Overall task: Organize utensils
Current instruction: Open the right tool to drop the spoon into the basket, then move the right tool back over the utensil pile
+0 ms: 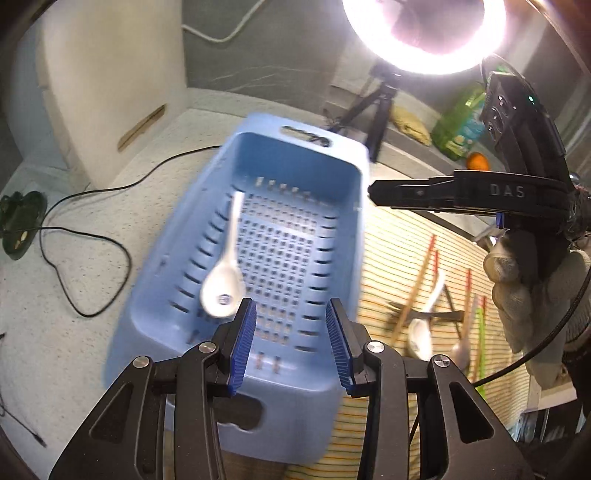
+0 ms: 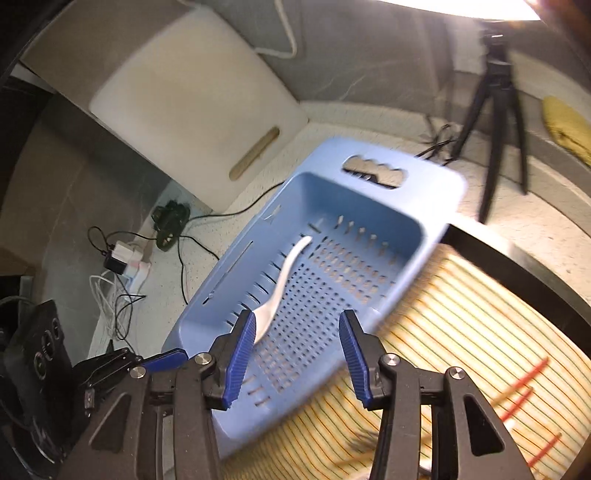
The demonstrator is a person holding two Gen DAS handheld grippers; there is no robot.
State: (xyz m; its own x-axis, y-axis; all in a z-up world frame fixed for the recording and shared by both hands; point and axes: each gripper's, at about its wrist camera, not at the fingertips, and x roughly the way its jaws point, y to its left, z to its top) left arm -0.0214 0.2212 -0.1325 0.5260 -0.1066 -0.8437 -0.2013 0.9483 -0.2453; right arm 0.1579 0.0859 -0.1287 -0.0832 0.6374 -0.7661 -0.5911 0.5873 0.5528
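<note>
A blue perforated basket stands on the speckled counter with one white spoon lying in it. My left gripper hovers open over the basket's near end, nothing between its blue pads. My right gripper is open above the same basket; the white spoon lies below its left finger. On the striped mat to the right lie red-tipped chopsticks, another white spoon, green chopsticks and a dark fork. The right gripper shows side-on, held by a gloved hand.
A white cutting board leans on the back wall. A ring light on a black tripod stands behind the basket. Black cables trail over the counter at left. A green bottle and an orange sit at back right.
</note>
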